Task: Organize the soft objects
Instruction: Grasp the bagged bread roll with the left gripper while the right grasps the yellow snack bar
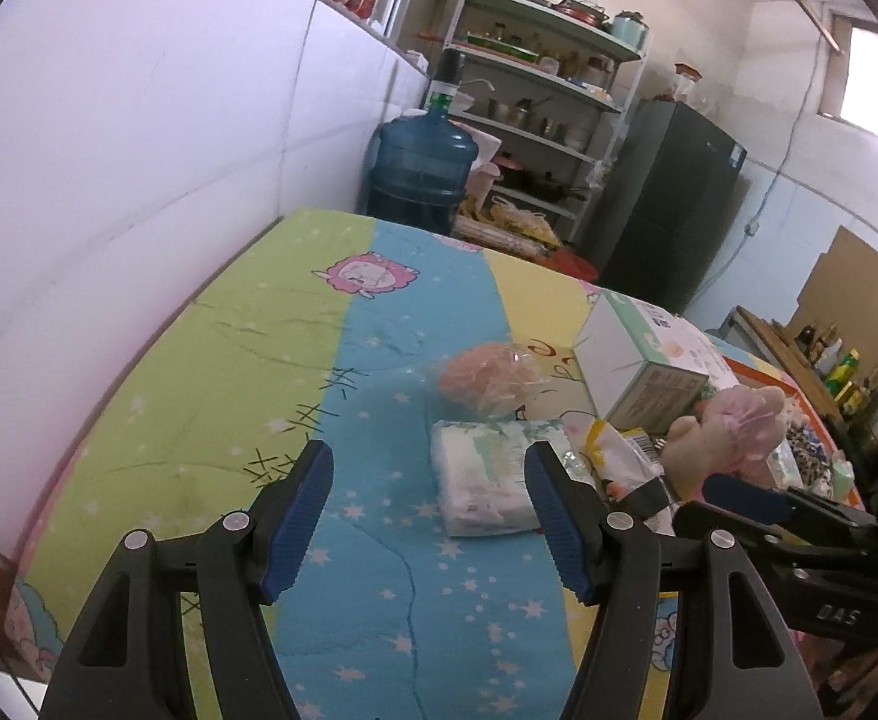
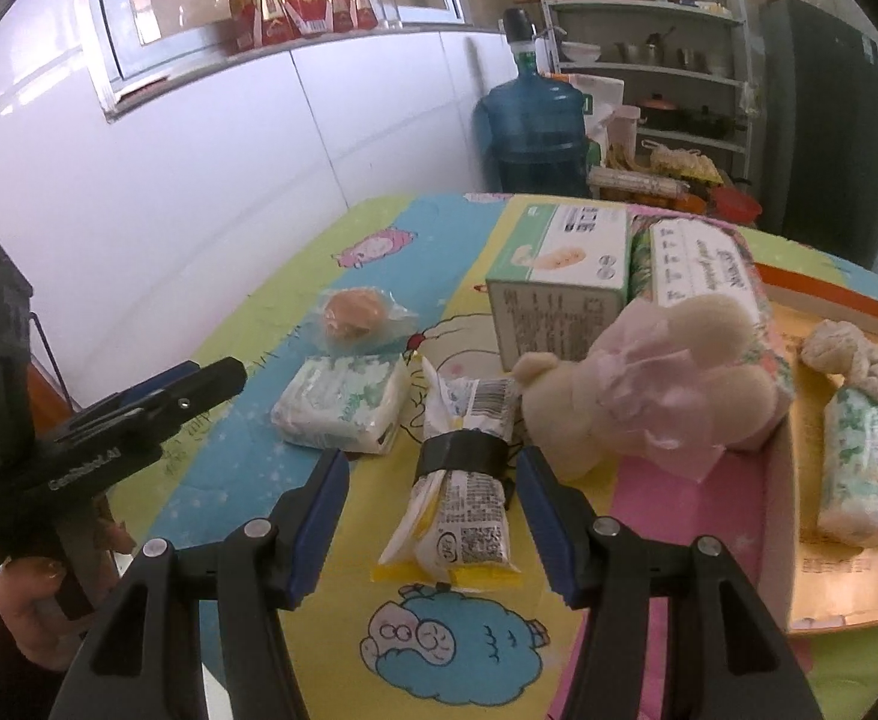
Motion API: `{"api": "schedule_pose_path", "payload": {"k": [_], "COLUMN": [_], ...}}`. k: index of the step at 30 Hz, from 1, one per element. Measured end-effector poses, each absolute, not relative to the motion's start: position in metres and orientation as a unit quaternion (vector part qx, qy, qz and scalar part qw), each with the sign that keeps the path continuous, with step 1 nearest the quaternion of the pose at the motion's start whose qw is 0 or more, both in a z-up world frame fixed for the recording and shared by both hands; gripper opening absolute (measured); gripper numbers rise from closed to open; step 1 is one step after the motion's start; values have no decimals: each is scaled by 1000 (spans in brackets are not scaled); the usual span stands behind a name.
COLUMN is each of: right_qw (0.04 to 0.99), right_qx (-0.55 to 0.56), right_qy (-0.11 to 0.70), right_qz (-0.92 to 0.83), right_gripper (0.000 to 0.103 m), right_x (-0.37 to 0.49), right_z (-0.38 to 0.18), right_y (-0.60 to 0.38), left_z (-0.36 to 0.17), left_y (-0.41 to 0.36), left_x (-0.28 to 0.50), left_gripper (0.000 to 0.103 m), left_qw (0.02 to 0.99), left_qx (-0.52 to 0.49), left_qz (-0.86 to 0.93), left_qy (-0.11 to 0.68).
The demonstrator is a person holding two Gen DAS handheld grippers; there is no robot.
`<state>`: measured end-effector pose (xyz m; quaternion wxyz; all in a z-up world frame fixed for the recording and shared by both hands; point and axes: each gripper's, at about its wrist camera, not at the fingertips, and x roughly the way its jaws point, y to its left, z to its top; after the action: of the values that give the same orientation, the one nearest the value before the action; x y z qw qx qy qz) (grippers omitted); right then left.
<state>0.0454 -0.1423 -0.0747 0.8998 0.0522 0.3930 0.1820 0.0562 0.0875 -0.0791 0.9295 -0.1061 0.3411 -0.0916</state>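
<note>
My left tool (image 1: 429, 507) hangs spread and empty over the table (image 1: 228, 372), the tissue pack (image 1: 487, 480) just ahead. My right tool (image 2: 432, 507) is spread around the taped snack (image 2: 463, 480), pads clear. Right of the pack sits the plush (image 2: 637, 396); behind it, the wrapped bun (image 2: 354, 312).

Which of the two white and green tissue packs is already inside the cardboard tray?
The upright tissue pack at far right lies in the cardboard tray; the other pack lies on the cartoon cloth.
</note>
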Motion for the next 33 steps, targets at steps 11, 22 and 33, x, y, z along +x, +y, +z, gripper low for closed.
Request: {"api": "schedule_pose_path", "payload": {"k": [11,22,33], "right_qw": [895,891,888], "right_qx": [46,30,42], "right_qy": [413,426,427], "right_qz": [165,155,166], "right_gripper": [57,57,58], "right_x": [62,71,71], "right_z": [-89,-103,-108], "right_y": [-131,-121,-130], "left_z": [-83,-75,-81], "left_y": [92,74,45], "left_x": [64,104,170], "left_gripper": [68,73,74], "left_qw": [929,923,882], "left_qx": [-99,-77,48], "left_qz": [-125,-146,-281], "left_qy": [334,349,375]}}
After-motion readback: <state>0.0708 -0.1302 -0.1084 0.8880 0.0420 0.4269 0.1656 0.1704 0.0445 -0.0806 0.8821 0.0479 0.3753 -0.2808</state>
